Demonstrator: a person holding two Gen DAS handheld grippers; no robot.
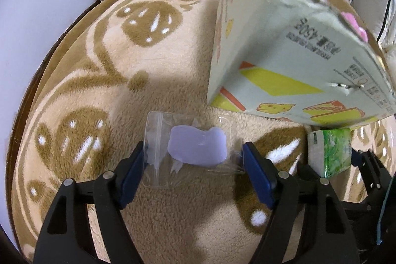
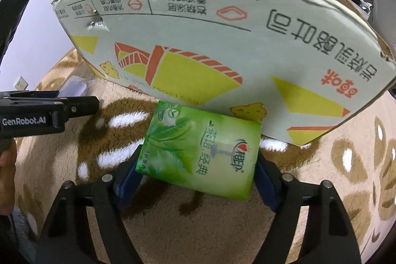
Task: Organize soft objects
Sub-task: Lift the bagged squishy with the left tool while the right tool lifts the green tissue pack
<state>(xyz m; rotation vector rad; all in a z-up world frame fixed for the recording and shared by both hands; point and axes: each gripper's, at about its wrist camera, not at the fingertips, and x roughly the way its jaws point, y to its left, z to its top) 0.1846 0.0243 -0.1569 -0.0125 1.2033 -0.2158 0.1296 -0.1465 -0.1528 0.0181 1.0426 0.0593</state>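
Green tissue pack (image 2: 200, 155) in rt tongs (image 2: 198, 180), lilac pad (image 1: 197, 145) – bagged

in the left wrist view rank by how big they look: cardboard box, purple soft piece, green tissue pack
1. cardboard box
2. purple soft piece and green tissue pack look about alike; the pack is partly hidden, so no ranking.

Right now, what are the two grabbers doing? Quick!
Left gripper: closed on the clear bag holding a purple soft thing.
Right gripper: closed on the green tissue pack.

Green tissue pack (image 2: 200, 152) — tan-and-cream blanket (image 1: 104, 71)
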